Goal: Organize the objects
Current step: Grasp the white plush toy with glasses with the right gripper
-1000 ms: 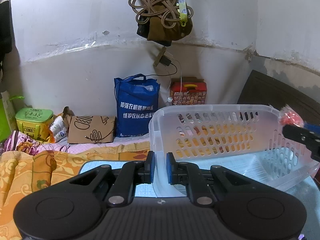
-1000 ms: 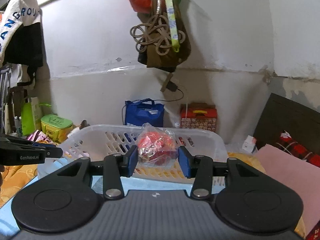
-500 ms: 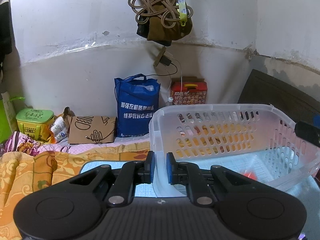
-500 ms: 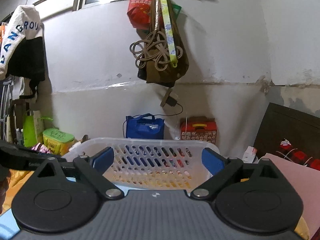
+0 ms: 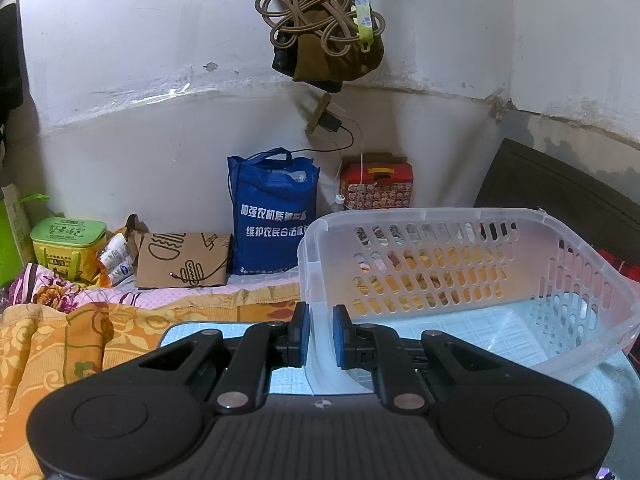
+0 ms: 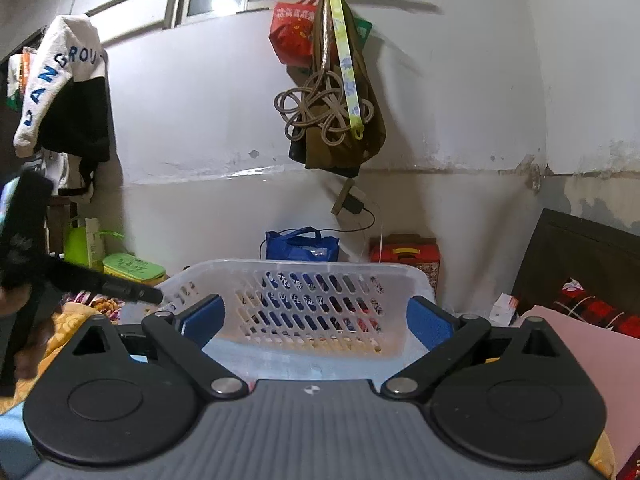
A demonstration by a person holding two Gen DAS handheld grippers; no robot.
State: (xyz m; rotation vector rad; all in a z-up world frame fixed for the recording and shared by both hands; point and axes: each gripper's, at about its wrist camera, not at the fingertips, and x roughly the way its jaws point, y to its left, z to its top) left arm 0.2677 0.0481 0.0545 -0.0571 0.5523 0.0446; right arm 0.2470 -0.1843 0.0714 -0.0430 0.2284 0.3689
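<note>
A clear plastic basket with slotted walls sits tilted on the bed. My left gripper is shut on the wall at its near left corner. In the right wrist view the same basket lies just ahead, and the left gripper's black finger reaches its left corner. My right gripper hovers at the basket's near side; its jaws are opening wide and nothing is between them. The red packet in clear wrap does not show in either view now.
A blue tote bag, a red box, a brown paper bag and a green box line the wall. An orange blanket lies left, a pink cloth right. A corded bag hangs above.
The right gripper opened and let go of the red packet, which dropped into the basket. It then drew back out of the left wrist view. The left gripper kept its grip.
</note>
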